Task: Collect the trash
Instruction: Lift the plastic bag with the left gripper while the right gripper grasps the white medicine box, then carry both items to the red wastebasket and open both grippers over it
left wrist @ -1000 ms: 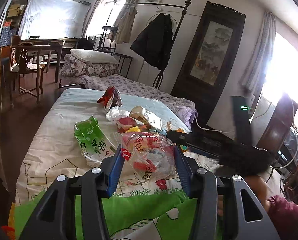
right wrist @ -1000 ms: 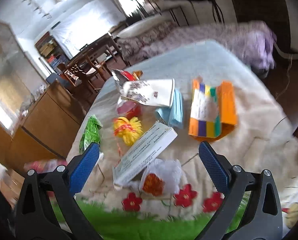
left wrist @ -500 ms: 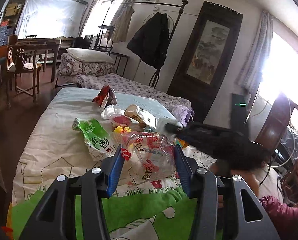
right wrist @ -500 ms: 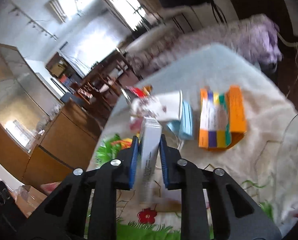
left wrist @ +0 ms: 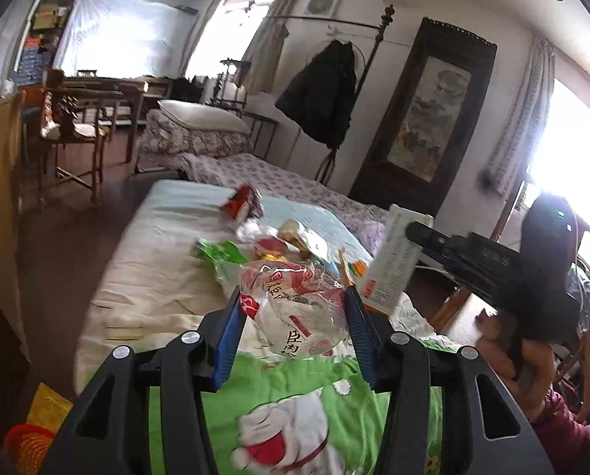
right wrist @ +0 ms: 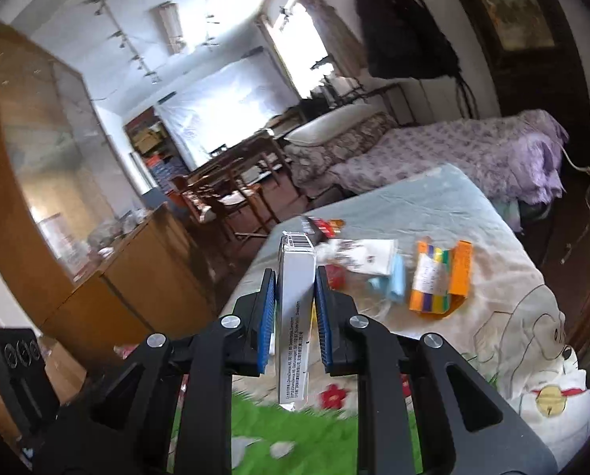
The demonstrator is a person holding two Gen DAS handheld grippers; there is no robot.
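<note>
My left gripper is shut on a clear plastic bag with red print, held above the bed. My right gripper is shut on a flat white carton, lifted off the bed; the same carton shows in the left wrist view, just right of the bag. More trash lies on the bed: a green packet, a red wrapper, a paper cup, an orange striped box and a light blue packet.
The bed carries a cartoon blanket. A second bed with a purple cover stands behind. A wooden cabinet is on the left, chairs and a table further back. A coat hangs on a stand.
My right gripper closed on the white carton and lifted it off the bed towards the bag. My left gripper kept hold of the bag and rose a little.
</note>
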